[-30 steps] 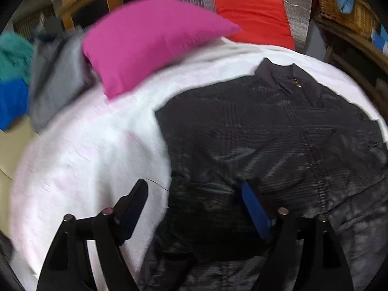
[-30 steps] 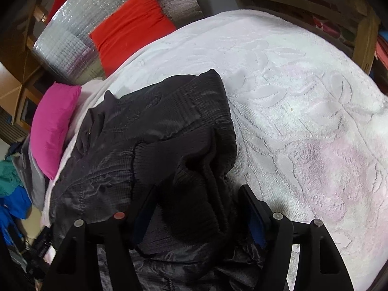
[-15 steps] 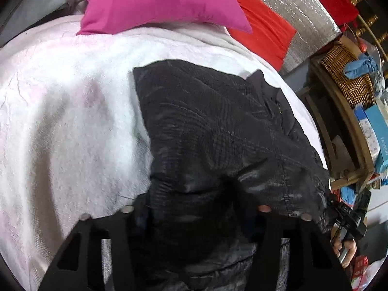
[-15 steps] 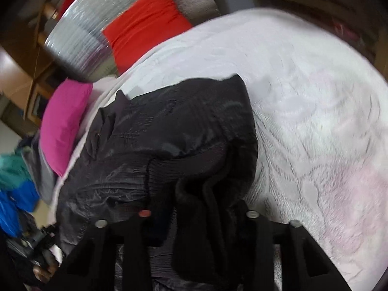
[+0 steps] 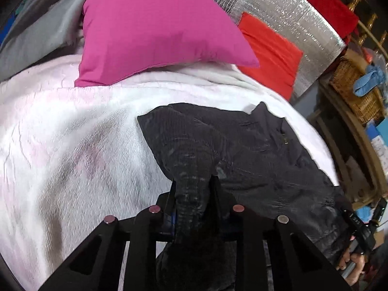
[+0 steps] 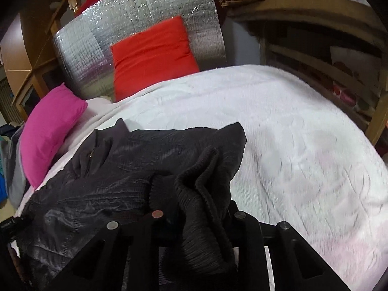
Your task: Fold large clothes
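Observation:
A black quilted jacket (image 5: 254, 150) lies on a white bedspread (image 5: 72, 145), collar toward the pillows. My left gripper (image 5: 192, 181) stands at the jacket's left side, its jaws closing, and a bunched fold of black fabric is pinched between the two fingers. In the right wrist view the jacket (image 6: 121, 169) fills the lower left. A ribbed knit cuff (image 6: 201, 177) rises from between the fingers of my right gripper (image 6: 201, 208), whose jaws are closing on it. The cloth hides most of the right fingertips.
A pink pillow (image 5: 157, 29) and a red pillow (image 5: 269, 51) lean at the head of the bed against a silver foil panel (image 5: 278, 7). Grey clothes (image 5: 36, 31) lie at far left. A wicker basket (image 5: 356, 92) sits on wooden shelving at right. A hand (image 5: 354, 264) shows at lower right.
Both grippers went from wide open around the jacket to pinching its fabric. Both views rolled and shifted, and the pillows now sit higher and closer in view.

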